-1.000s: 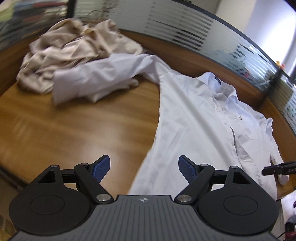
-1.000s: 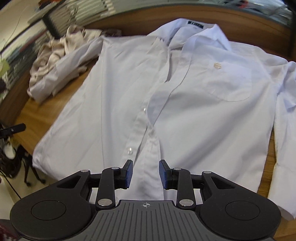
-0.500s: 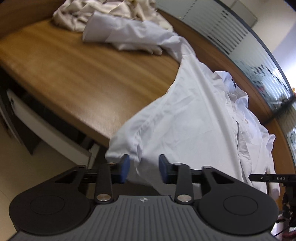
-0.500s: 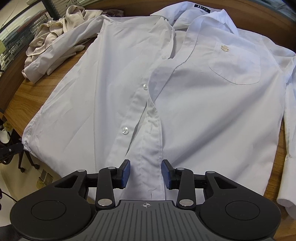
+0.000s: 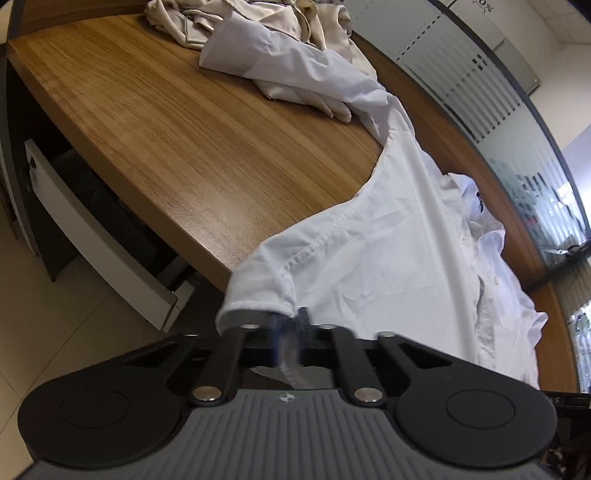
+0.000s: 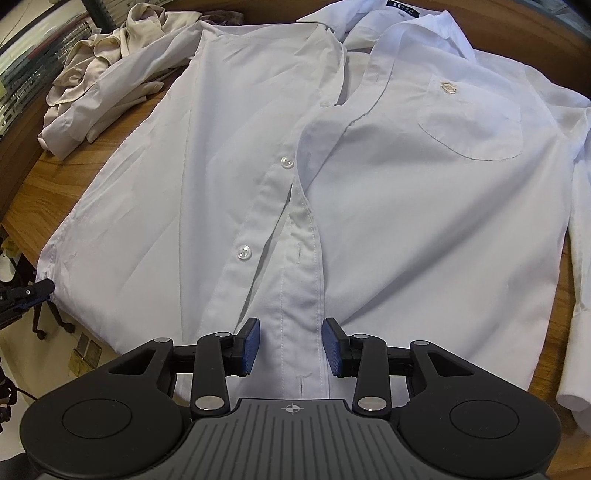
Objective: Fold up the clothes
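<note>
Left wrist view: the hem corner of the white shirt [image 5: 388, 258], hanging over the wooden table [image 5: 177, 122] edge, is being pinched by the closed left gripper [image 5: 290, 332]. Right wrist view: the shirt's button placket is being straddled, unclamped, by the part-open right gripper [image 6: 291, 345]; the shirt is lying flat directly ahead, beside beige clothes [image 6: 92, 66]

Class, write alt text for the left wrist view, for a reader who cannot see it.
The left gripper is shut on the hem corner of a white shirt that hangs over the edge of a wooden table. Farther along the table, the shirt's sleeve runs onto a crumpled beige garment.
</note>
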Demonstrator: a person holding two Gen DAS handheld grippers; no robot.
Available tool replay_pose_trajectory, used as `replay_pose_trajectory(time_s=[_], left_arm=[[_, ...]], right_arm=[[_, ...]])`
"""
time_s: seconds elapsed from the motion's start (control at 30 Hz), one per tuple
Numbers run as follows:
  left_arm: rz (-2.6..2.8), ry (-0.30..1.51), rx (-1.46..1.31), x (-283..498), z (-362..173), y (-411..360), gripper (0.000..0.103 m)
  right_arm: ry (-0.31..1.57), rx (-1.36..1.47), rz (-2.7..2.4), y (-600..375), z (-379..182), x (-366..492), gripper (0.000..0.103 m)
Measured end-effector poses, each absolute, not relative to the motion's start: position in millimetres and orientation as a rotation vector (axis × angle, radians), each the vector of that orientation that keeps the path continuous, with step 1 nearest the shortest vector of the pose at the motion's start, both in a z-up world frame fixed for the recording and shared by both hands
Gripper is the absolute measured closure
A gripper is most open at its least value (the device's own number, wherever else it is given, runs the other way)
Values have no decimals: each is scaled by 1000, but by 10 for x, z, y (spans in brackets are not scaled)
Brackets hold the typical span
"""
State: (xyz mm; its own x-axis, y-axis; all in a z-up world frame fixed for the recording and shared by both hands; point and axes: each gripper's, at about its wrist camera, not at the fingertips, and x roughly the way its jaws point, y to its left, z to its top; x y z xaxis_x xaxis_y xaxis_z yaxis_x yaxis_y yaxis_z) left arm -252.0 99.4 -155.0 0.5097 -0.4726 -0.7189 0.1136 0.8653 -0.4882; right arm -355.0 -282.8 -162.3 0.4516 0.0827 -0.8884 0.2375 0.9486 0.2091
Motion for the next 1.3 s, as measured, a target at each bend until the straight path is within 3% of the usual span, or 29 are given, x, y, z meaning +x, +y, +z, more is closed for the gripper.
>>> replay_pose_trajectory(time_s=[0.43, 0.77, 0.9, 1.03, 1.17, 1.3], left_arm=[[-325, 974, -595, -2328, -1301, 1606, 103], [-339, 1022, -373, -2283, -1501, 1493, 103], [-402, 1032, -278, -2349, -1418, 1499, 91], [-442, 1018, -221, -2401, -1224, 1527, 90], [-495, 970, -175, -2374, -961, 1424, 77], [-554, 917, -160, -2268, -722, 1274, 72]], right_arm=[[1092, 341, -116, -2830, -1640, -3560, 63], [1092, 324, -134, -2776, -1660, -3553, 57], [1073, 335, -143, -2758, -1613, -3601, 57], [1049, 368, -154, -2776, -1572, -3676, 58], [1029, 403, -193, -2834, -1576, -3769, 57], [1031, 474, -202, -2881, -1641, -3907, 60]])
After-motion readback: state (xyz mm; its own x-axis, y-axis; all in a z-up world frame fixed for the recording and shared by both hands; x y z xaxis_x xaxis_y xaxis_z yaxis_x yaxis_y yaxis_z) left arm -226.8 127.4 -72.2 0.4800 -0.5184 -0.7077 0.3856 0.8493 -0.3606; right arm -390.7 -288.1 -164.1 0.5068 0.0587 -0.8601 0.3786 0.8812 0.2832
